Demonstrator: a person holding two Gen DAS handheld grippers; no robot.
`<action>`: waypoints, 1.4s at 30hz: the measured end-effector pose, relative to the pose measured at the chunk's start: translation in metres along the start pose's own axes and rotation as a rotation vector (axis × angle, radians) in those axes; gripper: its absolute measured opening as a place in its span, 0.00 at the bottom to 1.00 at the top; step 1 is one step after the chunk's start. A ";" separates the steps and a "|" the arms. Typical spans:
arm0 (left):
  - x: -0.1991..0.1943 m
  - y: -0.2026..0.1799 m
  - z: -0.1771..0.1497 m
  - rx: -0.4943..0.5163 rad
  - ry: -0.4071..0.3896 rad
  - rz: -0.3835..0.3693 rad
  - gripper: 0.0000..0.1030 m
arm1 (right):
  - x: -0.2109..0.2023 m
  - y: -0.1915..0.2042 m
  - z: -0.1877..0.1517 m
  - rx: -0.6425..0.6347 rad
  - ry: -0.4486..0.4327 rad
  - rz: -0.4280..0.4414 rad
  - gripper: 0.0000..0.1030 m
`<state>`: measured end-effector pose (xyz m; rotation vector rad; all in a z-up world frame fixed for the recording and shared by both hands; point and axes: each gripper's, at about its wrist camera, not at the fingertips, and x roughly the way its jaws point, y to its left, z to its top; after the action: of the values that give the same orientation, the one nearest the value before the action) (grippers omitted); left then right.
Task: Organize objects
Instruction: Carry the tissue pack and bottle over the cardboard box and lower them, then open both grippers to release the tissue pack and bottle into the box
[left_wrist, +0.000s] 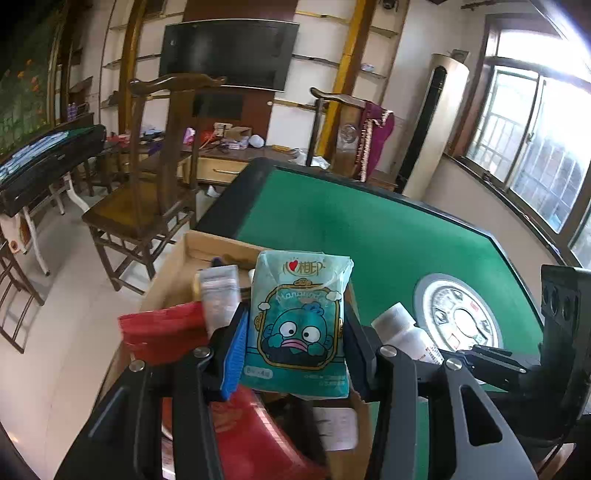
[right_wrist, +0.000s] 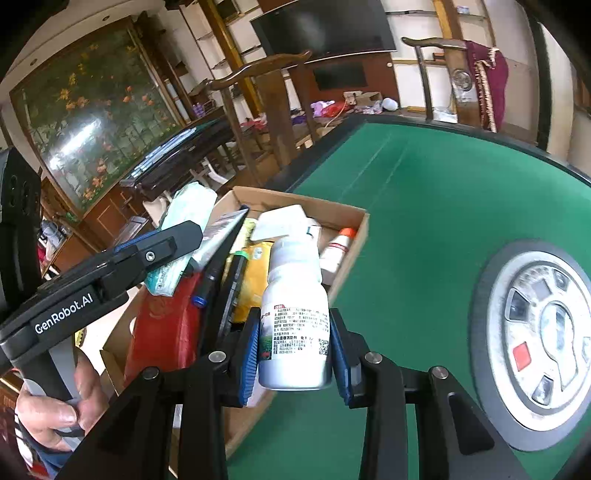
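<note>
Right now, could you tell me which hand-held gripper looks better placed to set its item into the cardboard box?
Left, probably. The left hand-held gripper holds the tissue pack directly above the cardboard box. The right hand-held gripper grips the white bottle nearer the box's edge, partly over the green table.

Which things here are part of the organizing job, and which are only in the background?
Part of the job:
- tissue pack, in left gripper
- white bottle, in right gripper
- cardboard box

Background:
- wooden chair
- television
- flower painting

Cardboard box (right_wrist: 347, 218) on table (right_wrist: 424, 206)
</note>
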<state>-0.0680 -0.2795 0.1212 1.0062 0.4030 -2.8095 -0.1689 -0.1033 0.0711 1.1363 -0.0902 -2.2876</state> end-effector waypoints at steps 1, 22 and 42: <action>0.000 0.004 0.000 -0.006 0.002 0.004 0.44 | 0.004 0.003 0.002 -0.002 0.002 0.003 0.36; 0.012 0.046 -0.006 -0.041 0.061 0.110 0.44 | 0.055 0.038 0.012 -0.022 0.042 0.060 0.37; 0.023 0.046 -0.011 -0.045 0.087 0.117 0.51 | 0.051 0.035 0.016 -0.062 0.027 -0.014 0.38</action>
<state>-0.0697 -0.3206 0.0885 1.1075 0.4009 -2.6488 -0.1886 -0.1621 0.0555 1.1388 -0.0002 -2.2706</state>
